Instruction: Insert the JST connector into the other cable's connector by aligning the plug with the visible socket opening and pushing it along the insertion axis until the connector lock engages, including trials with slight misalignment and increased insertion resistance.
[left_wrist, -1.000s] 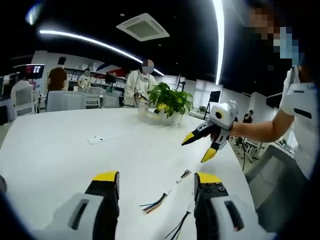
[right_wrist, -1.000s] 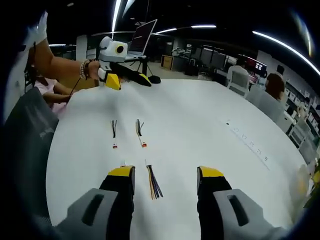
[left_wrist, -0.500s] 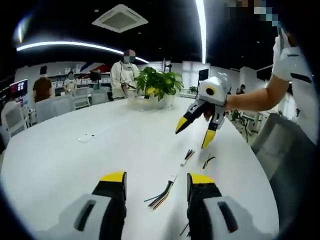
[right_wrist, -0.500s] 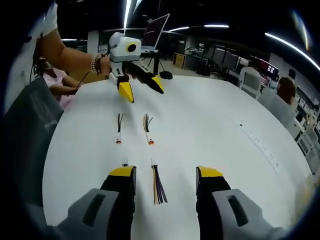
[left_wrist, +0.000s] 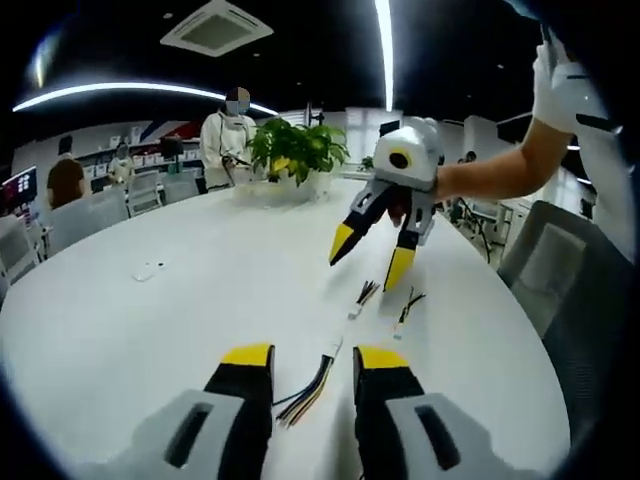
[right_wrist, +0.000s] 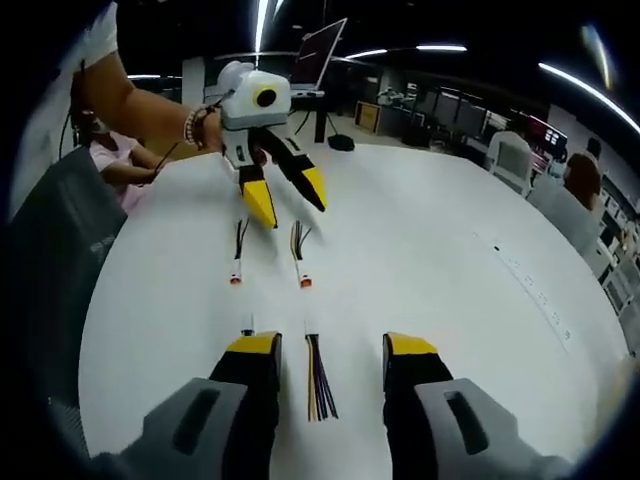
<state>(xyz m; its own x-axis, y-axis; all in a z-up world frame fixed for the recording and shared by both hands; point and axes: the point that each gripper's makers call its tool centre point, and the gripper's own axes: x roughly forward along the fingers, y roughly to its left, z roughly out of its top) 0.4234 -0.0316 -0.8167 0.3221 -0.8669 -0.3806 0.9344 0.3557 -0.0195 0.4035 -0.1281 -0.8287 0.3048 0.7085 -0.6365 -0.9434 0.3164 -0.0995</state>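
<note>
In the left gripper view my left gripper (left_wrist: 314, 357) is open above the white table (left_wrist: 150, 320), its jaws fairly close together. A cable with multicoloured wires (left_wrist: 308, 387) lies on the table between them. Beyond it lie two short cables (left_wrist: 362, 297) (left_wrist: 405, 305), with my right gripper (left_wrist: 370, 255) open over them. In the right gripper view my right gripper (right_wrist: 332, 345) is open over a multicoloured cable (right_wrist: 318, 365). Two short cables end in red connectors (right_wrist: 235, 280) (right_wrist: 305, 283) farther off. My left gripper (right_wrist: 288, 200) hovers open above their far ends.
A potted plant (left_wrist: 295, 155) stands at the table's far side, with people and chairs (left_wrist: 90, 210) behind it. A grey chair (left_wrist: 560, 290) sits at the table's right edge. A monitor (right_wrist: 320, 45) and a seated person (right_wrist: 105, 165) are behind the table.
The two grippers have come closer to one another, over the short cables. Both pairs of jaws have narrowed a little. The cables lie where they were.
</note>
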